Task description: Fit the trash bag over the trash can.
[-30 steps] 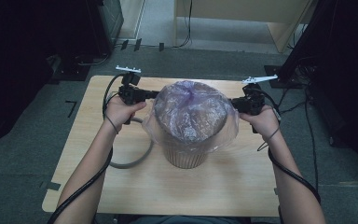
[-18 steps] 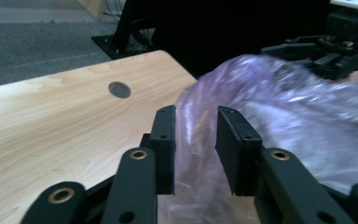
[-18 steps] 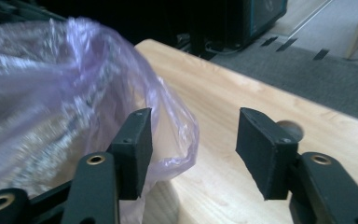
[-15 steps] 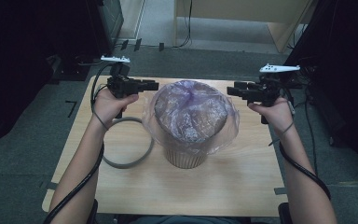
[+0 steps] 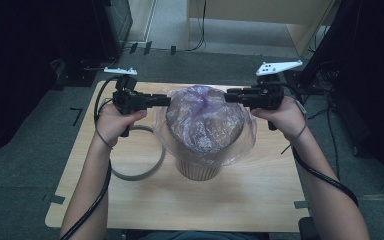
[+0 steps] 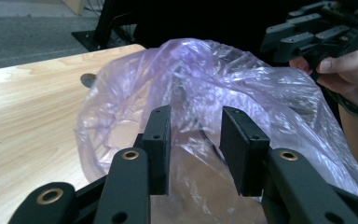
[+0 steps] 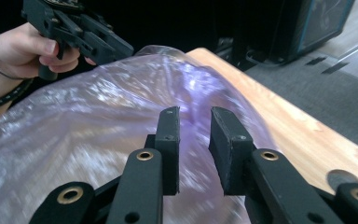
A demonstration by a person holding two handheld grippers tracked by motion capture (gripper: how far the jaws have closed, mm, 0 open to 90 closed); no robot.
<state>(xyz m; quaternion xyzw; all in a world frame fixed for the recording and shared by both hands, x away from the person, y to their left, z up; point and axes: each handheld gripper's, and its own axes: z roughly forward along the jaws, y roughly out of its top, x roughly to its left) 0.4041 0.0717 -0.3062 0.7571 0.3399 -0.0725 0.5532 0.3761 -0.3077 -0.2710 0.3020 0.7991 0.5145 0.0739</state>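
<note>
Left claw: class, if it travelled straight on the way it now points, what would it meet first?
The left claw, jaws apart, points at the purple plastic bag draped over the bin; it would probably meet that film first, though depth is unclear.

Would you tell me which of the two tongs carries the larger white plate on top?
The right tongs: their white plate is broad, while the left tongs bear a slimmer strip.

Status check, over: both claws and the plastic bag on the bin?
Left claw open, right claw open, both off the bag. Bag draped over bin. Grey ring beside it.
</note>
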